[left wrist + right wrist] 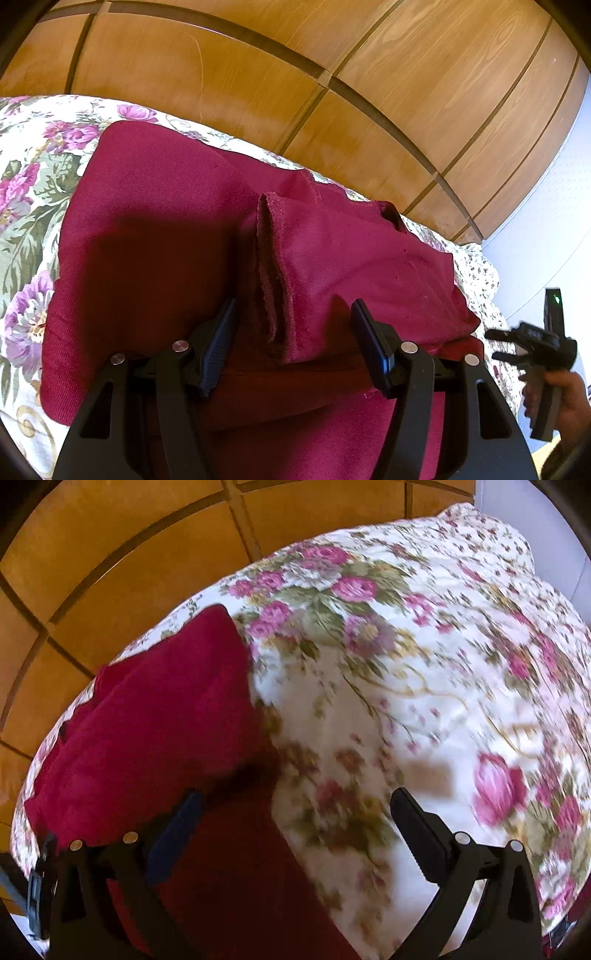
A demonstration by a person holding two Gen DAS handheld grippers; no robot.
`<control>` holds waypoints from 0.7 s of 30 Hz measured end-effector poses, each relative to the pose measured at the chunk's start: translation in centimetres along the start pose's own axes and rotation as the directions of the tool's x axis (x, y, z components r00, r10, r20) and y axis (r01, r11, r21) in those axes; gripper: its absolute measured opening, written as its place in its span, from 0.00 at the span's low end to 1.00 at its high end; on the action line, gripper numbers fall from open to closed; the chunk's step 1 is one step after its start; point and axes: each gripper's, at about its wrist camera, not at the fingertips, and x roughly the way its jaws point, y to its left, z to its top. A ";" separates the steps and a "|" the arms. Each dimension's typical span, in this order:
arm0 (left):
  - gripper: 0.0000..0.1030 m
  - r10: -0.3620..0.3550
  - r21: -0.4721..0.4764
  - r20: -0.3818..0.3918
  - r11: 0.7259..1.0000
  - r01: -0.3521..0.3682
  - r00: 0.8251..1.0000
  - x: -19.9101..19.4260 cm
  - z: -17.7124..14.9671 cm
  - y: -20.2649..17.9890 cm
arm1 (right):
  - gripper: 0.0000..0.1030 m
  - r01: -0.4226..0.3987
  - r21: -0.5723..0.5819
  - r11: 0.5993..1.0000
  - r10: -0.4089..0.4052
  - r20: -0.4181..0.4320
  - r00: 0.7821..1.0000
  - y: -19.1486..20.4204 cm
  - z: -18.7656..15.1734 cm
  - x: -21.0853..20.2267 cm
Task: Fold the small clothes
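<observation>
- Crimson garment (177,236) lies on the floral bedspread (26,206), partly folded – layers stacked, one raw-looking hemmed edge (273,280) standing up as a ridge down the middle
- Left gripper (293,325): fingers spread wide, one each side of that ridge, hovering just over the cloth; nothing pinched between them, contact with the fabric unclear
- Left wrist view, far right edge: right gripper (495,345) seen from outside, held by a hand (565,402) off the side of the bed, clear of the garment; a small green light shows on its body
- Right wrist view, blurred: right gripper (295,805) wide open, empty. Its left finger (177,834) sits above the dark shadowed end of the garment (147,716), the right finger (417,830) above bare bedspread (424,664)
- Garment fills the left part of that view, one rounded corner pointing toward the wood-panelled wall (110,554)
- Same wooden panels (258,74) with dark grooves run behind the bed in the left view – pale wall (554,221) at far right
</observation>
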 end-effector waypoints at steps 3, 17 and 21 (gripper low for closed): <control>0.68 0.011 0.019 -0.006 1.000 -0.011 1.000 0.1 0.0 -0.5 | 0.98 -0.018 0.009 1.000 0.018 -0.032 0.999 -1.3 -1.5 -0.7; 0.87 0.036 0.054 0.011 0.998 -0.037 0.999 -6.0 -2.8 -4.3 | 0.98 0.062 -0.148 0.987 -0.060 0.015 0.998 -2.2 -5.1 -4.9; 0.87 0.029 0.075 0.026 0.997 -0.031 0.999 -8.7 -4.7 -4.5 | 0.98 0.083 -0.199 0.977 -0.075 0.045 0.996 -1.8 -5.6 -5.7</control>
